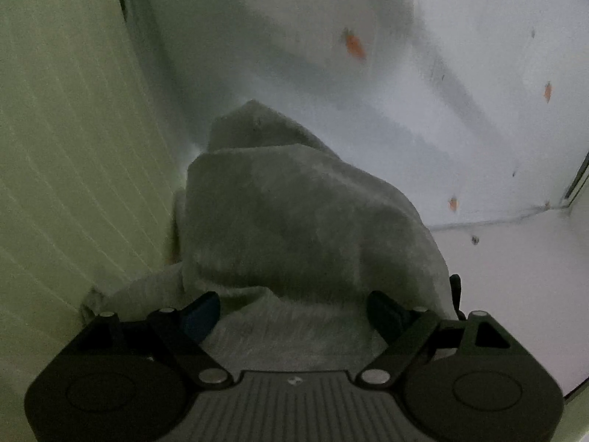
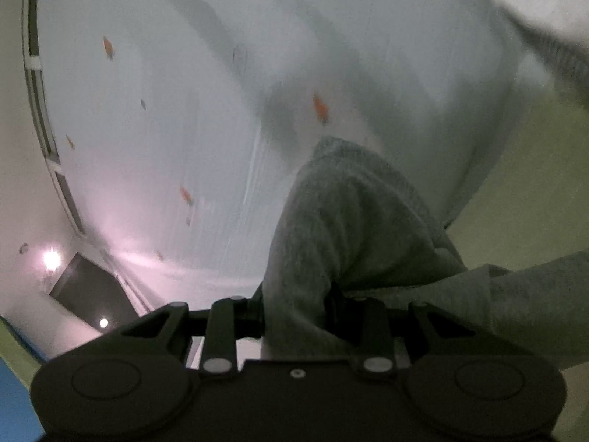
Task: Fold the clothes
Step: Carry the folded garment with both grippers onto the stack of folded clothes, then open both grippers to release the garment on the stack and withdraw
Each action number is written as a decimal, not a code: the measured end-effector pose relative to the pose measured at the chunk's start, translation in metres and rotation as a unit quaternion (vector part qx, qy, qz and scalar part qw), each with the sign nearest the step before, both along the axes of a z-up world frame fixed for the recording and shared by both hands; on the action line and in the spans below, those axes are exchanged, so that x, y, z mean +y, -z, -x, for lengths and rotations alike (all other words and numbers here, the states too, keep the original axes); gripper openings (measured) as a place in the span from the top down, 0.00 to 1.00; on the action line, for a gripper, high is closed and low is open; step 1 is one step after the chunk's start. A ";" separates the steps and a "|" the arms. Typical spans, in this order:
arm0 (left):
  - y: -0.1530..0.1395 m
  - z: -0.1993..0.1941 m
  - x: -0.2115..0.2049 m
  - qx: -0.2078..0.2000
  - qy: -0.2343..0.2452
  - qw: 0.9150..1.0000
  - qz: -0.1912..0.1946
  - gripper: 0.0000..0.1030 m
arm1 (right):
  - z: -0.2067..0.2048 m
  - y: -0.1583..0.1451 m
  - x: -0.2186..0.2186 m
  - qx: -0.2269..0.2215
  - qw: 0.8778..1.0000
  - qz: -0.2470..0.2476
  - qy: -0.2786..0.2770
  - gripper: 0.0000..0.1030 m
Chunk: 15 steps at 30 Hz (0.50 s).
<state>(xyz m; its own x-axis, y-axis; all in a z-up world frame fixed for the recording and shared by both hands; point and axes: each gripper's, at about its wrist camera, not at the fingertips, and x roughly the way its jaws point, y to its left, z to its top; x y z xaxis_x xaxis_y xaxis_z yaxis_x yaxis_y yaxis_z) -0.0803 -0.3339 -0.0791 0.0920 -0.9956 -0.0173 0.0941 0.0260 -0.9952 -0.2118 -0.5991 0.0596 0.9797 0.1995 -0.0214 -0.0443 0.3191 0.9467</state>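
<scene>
Pale blue-white sheet w/ small orange carrot prints (image 1: 354,45) fills the background in both views, blurred, so weave and folds are hard to read. Left wrist view: a light green ribbed fabric (image 1: 73,169) takes the whole left side; can't tell what it belongs to. Lower right corner shows a white surface past a seam, cut off by the frame edge.

Grey fleecy garment (image 1: 294,221) sits center frame, humped up, its lower edge draped over the left claw (image 1: 294,307). Fingers (image 1: 384,313) stand well apart, cloth lying between and over them; tips mostly buried, so whether they pinch anything is unclear.

Right wrist view: the same garment (image 2: 349,228) rises center-right, bunched. Right claw (image 2: 294,313) is drawn together, clamped on a fold of it; fingertips hidden inside the cloth. Lower left shows a dark panel and two bright lights (image 2: 51,258), a blue patch at the corner, all too blurred to identify.
</scene>
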 end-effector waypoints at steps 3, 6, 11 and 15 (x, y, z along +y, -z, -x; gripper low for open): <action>-0.005 -0.018 0.053 -0.005 -0.028 1.000 -0.007 0.16 | -0.034 0.003 0.046 -0.004 1.000 -0.020 -0.021 0.69; -0.014 -0.040 0.112 -0.014 -0.065 0.998 -0.010 0.16 | -0.072 0.005 0.094 -0.012 0.998 -0.043 -0.045 0.69; -0.031 -0.075 0.207 -0.034 -0.130 0.991 -0.017 0.16 | -0.134 -0.004 0.168 -0.041 0.991 -0.078 -0.105 0.69; -0.078 -0.095 0.276 -0.093 -0.194 0.976 -0.029 0.16 | -0.181 -0.017 0.223 -0.077 0.979 -0.108 -0.156 0.69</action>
<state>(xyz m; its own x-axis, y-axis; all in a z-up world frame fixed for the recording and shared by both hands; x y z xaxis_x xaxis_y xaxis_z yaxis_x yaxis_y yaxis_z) 0.0147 -0.0582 -0.0015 0.4689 -0.8830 -0.0192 0.2452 0.1511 -0.9576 -0.0306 -0.3763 0.0764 0.8588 0.4730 0.1969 -0.2543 0.0601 0.9652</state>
